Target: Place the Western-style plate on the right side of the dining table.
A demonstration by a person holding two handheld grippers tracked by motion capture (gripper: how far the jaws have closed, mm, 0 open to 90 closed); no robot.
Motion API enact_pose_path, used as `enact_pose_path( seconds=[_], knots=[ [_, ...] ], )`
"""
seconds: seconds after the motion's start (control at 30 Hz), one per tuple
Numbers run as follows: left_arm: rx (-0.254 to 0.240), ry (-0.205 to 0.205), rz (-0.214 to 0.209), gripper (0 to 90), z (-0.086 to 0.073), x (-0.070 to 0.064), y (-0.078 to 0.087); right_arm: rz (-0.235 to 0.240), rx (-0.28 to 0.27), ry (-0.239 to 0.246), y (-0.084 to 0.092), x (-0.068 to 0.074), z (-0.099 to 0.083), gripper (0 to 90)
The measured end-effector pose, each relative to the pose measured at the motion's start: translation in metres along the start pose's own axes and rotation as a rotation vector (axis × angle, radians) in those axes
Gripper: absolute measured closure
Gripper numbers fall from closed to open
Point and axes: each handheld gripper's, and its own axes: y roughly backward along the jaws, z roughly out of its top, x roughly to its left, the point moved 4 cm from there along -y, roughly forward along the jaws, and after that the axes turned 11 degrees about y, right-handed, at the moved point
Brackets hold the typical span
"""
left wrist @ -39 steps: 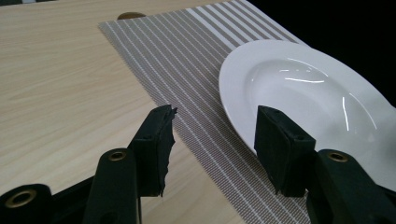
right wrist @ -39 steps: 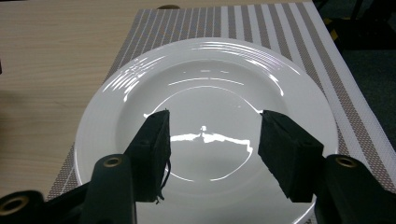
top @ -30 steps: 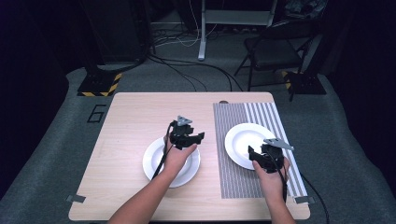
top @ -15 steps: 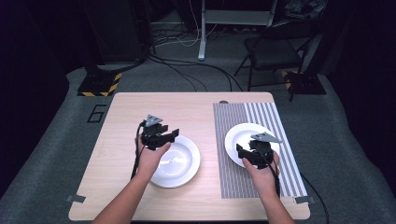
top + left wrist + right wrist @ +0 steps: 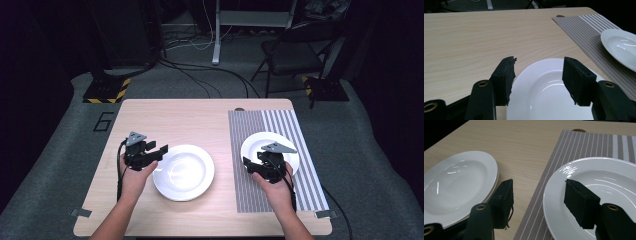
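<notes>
Left gripper [image 5: 159, 150] hovering, fingers wide apart, empty, at left rim of round white ceramic plate [image 5: 183, 172] on wooden desk [image 5: 190, 120]. Right gripper [image 5: 260, 166] likewise agape, straddling near rim of second white plate [image 5: 290, 150] on striped grey placemat [image 5: 300, 125]. Advice: centre rim between fingers before closing.

In the high view, we see the right gripper [image 5: 264, 162] covering the lower left rim of the plate on the striped mat [image 5: 282, 142].

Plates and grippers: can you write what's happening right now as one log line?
left gripper: open, at left rim of plate on wood | right gripper: open, at left rim of plate on striped mat | nothing held
</notes>
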Motion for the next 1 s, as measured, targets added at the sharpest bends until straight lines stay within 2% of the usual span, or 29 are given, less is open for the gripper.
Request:
enact_pose_path(
  seconds=[0.1, 0.2, 0.37, 0.53, 0.83, 0.87, 1.0],
  knots=[
    [0.002, 0.015, 0.007, 42.5, -0.004, 0.010, 0.007, 0.023, -0.015, 0.000, 0.002, 0.004, 0.001, 39.4],
    [0.007, 0.014, 0.031, 42.5, -0.011, 0.021, 0.012, 0.043, -0.024, 0.019, 0.002, 0.011, -0.001, 39.2],
    [0.012, 0.014, 0.041, 42.5, -0.017, 0.029, 0.017, 0.058, -0.016, 0.047, 0.000, 0.016, -0.005, 39.2],
    [0.026, 0.009, 0.056, 42.3, -0.025, 0.042, 0.023, 0.102, -0.005, 0.056, -0.003, 0.023, -0.011, 39.4],
    [0.024, 0.032, 0.062, 42.0, -0.038, 0.055, 0.021, 0.142, 0.015, 0.090, -0.013, 0.031, -0.024, 39.4],
    [0.023, 0.041, 0.062, 42.0, -0.040, 0.057, 0.020, 0.148, 0.016, 0.106, -0.016, 0.033, -0.027, 39.4],
    [0.031, 0.029, 0.065, 42.0, -0.046, 0.061, 0.017, 0.158, 0.035, 0.102, -0.021, 0.036, -0.034, 39.4]
  ],
)
